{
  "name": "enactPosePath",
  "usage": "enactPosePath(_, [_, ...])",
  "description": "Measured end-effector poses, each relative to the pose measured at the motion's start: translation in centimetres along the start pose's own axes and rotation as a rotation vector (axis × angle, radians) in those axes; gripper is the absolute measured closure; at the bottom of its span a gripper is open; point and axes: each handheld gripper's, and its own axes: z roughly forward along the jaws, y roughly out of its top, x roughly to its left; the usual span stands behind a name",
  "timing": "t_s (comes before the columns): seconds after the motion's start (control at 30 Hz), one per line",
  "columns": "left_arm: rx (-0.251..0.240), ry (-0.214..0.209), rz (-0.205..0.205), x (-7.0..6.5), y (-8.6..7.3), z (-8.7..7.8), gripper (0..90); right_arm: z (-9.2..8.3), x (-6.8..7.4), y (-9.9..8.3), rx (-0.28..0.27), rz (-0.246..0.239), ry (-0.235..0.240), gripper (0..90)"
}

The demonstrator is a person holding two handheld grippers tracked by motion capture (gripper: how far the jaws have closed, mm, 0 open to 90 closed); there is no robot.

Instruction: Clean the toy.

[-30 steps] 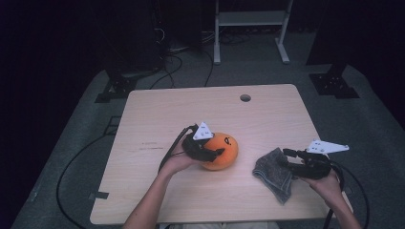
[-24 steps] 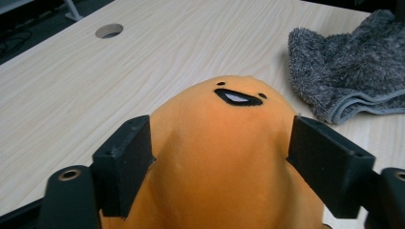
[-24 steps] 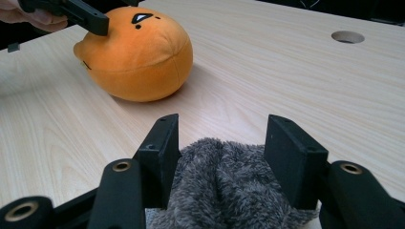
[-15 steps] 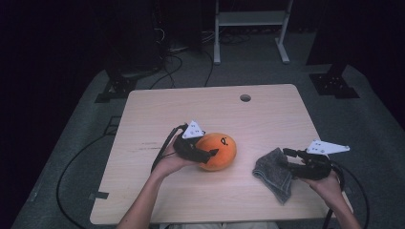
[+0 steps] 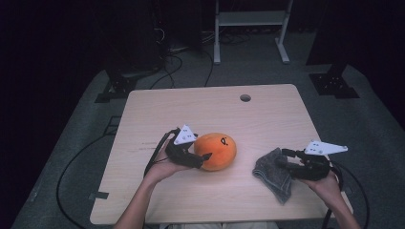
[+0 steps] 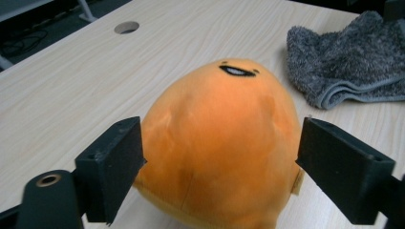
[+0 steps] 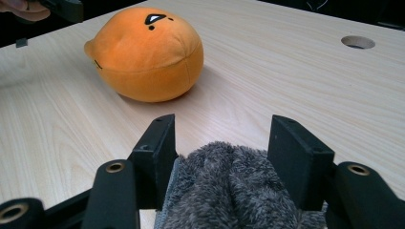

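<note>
Left tool (image 5: pixel 204 157) jaws just opening – spread around orange plush (image 5: pixel 217 150), pads clear. Right tool (image 5: pixel 285 157) jaws just opening, loosely straddling grey towel (image 5: pixel 273 172) right of plush on bench (image 5: pixel 191 109).

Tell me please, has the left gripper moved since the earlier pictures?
Yes. The left gripper has slid leftward off the orange plush toy, away from the table's round hole; its jaws have just been opening.

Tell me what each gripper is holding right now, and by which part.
Left gripper: nothing; its jaws have just been opening, astride the orange plush toy. Right gripper: grey towel bunched between them, grip unclear.
</note>
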Motion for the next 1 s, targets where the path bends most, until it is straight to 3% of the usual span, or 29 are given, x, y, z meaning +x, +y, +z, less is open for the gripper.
enactPosePath(0.17, [-0.011, 0.001, -0.022, -0.1, -0.7, -0.4, 14.2, 0.0, 0.0, -0.1, 0.002, 0.005, 0.004, 40.9])
enactPosePath(1.0, [-0.004, 0.014, -0.048, -0.2, -2.6, -2.0, 10.5, -0.2, 0.0, -0.2, 0.001, 0.009, 0.004, 35.2])
